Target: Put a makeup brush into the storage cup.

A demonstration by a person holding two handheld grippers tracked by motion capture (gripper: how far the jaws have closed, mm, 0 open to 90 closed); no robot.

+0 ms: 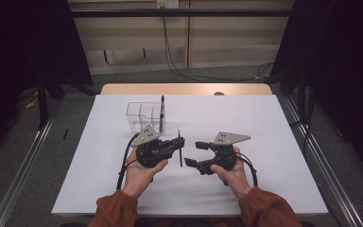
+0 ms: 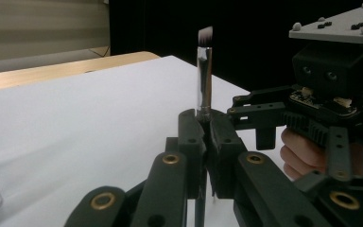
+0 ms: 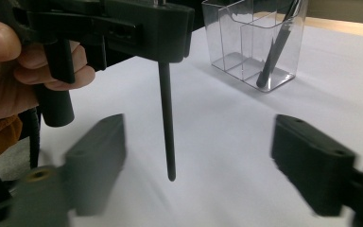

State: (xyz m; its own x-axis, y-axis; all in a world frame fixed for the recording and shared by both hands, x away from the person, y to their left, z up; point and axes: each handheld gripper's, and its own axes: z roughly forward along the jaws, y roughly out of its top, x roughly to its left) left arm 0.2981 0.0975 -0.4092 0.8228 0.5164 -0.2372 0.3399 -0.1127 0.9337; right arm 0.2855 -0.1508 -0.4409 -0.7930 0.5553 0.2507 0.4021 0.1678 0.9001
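Makeup brush [image 2: 204, 75]: slender, with a dark handle, a shiny silver ferrule and a short angled tuft of bristles, dark with pale tips. It stands upright, bristles uppermost, clamped at the base of the ferrule between the closed jaws of the left tool [image 1: 178, 141]. The handle hangs straight down below the jaws, its rounded end clear of the white desk [image 1: 264, 123].

High view down over the white table [image 1: 264, 142]; both gripper views low, close, sharing the makeup brush [image 2: 204, 75].
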